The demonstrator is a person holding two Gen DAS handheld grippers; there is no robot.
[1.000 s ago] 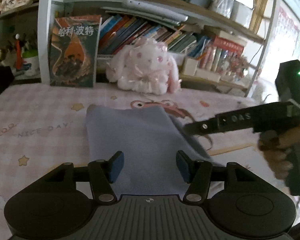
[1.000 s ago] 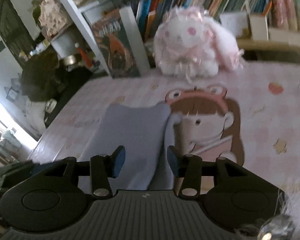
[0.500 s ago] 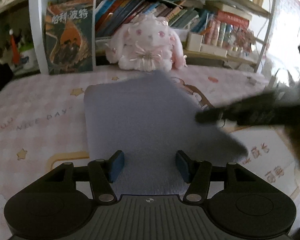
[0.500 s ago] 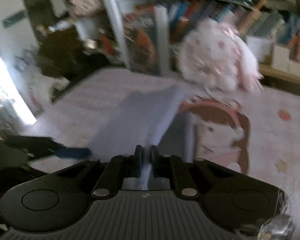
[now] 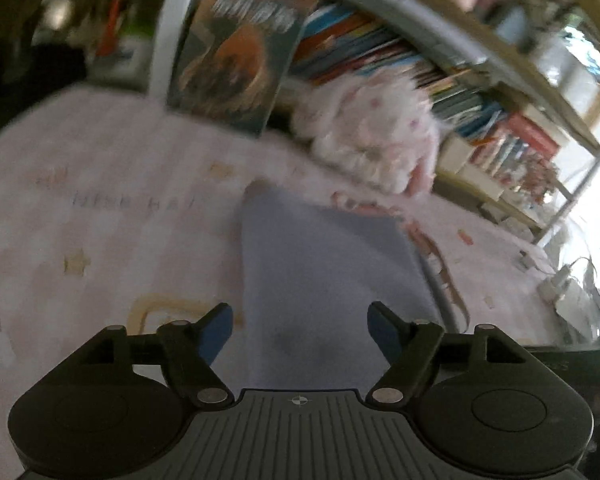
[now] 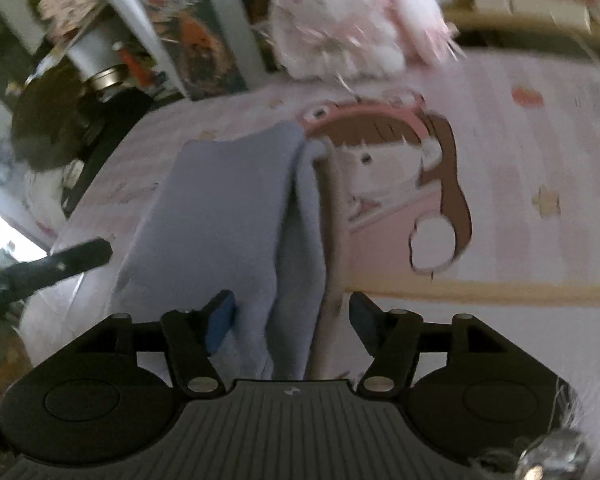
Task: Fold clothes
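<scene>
Since the earlier frames both pairs of jaws have just been opening: the right gripper, which half a second ago pinched a raised flap of the lavender cloth, now stands spread with the cloth's folded edge lying loose between its blue pads, not pressed by them; the flap is down and the cloth lies flat again. Spread wider than before, the left gripper hovers over the near end of the same cloth, its pads clear of the fabric on both sides. This folded cloth rests on a pink checked bedsheet, running from the near edge toward the far edge, with a second layer showing along its right side in the right wrist view. Just right of the cloth the sheet carries a printed cartoon girl with a pink headband. At the cloth's left side, one black finger of the left gripper reaches in, apart from the fabric. Beyond the cloth's far end a white and pink plush rabbit sits at the far edge of the sheet. Left of it a large illustrated book leans upright against a white shelf post. Behind the rabbit, a wooden shelf holds a row of upright books, blurred, and small boxes further right.
</scene>
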